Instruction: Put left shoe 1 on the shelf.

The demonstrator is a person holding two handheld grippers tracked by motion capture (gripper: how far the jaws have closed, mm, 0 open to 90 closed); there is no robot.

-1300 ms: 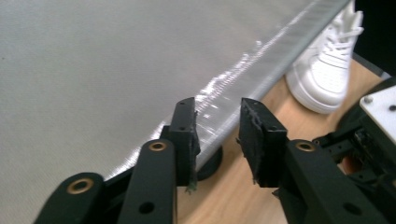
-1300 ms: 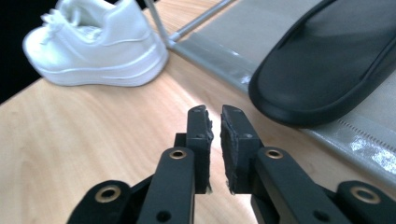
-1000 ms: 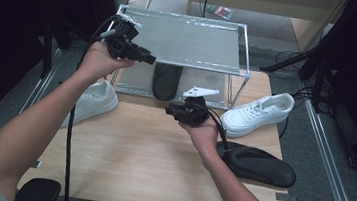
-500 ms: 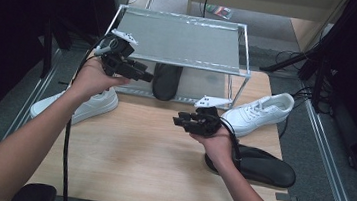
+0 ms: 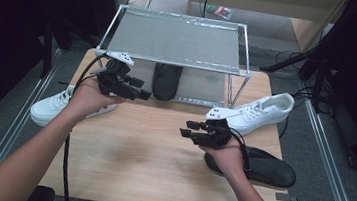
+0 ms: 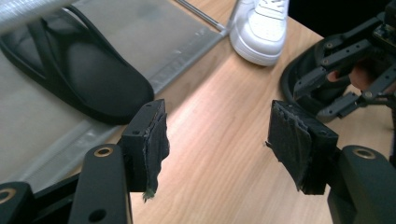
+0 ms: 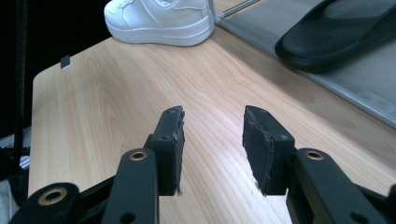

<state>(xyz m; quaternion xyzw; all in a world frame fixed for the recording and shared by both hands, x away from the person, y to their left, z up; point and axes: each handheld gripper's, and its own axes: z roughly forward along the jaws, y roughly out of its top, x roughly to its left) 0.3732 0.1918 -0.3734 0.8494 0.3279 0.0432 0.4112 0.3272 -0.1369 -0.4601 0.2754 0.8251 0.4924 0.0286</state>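
Hovering empty over the pale wooden table, the left gripper and right gripper have jaws apart, just been opening. The matte black rubber flip-flop lies under the metal-framed rack; reaching in could knock the frame.

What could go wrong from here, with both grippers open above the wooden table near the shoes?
1. The white sneaker at the table's left edge overhangs it; a nudge from the left gripper could knock it off.
2. The black flip-flop lies under the metal-framed shelf; reaching in, a gripper might strike the frame.
3. The right gripper sits close to the other white sneaker and the black sandal; its cable might snag them.
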